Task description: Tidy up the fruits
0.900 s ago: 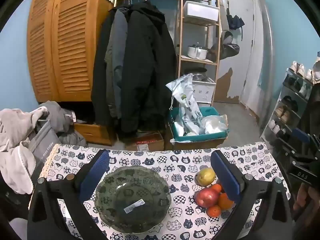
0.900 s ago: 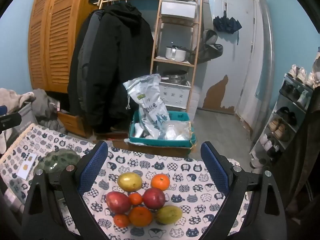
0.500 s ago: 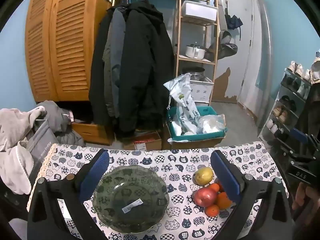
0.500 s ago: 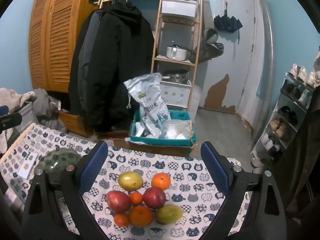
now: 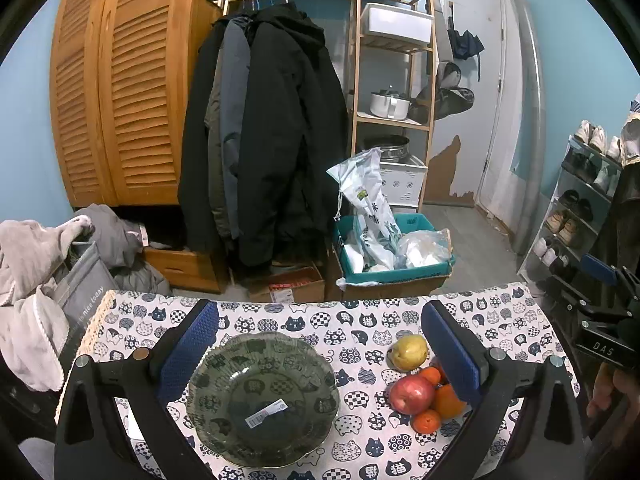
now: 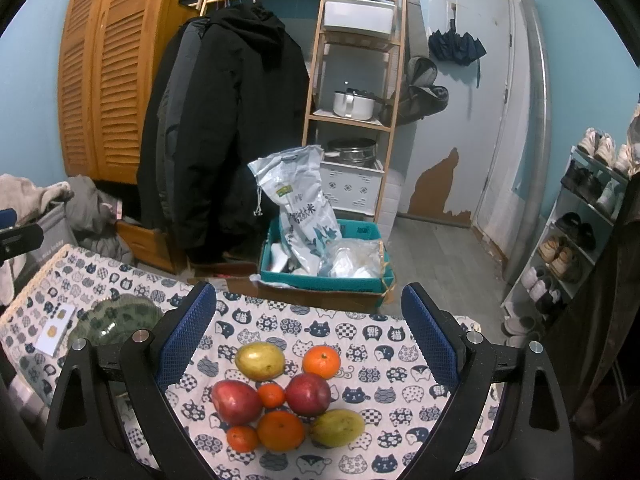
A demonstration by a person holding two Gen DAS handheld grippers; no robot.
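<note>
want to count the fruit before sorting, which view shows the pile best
The right wrist view: the fruit pile lies whole between the open right gripper's fingers, all eight pieces separable. In the left wrist view the pile sits at the right, partly hidden behind the left gripper's right finger, beside the green glass bowl.

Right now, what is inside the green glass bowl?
No fruit. The green glass bowl holds only a white barcode sticker; whether it is stuck inside or underneath is unclear. The cat-print tablecloth shows through the glass. All the fruit sits beside it on the cloth.
</note>
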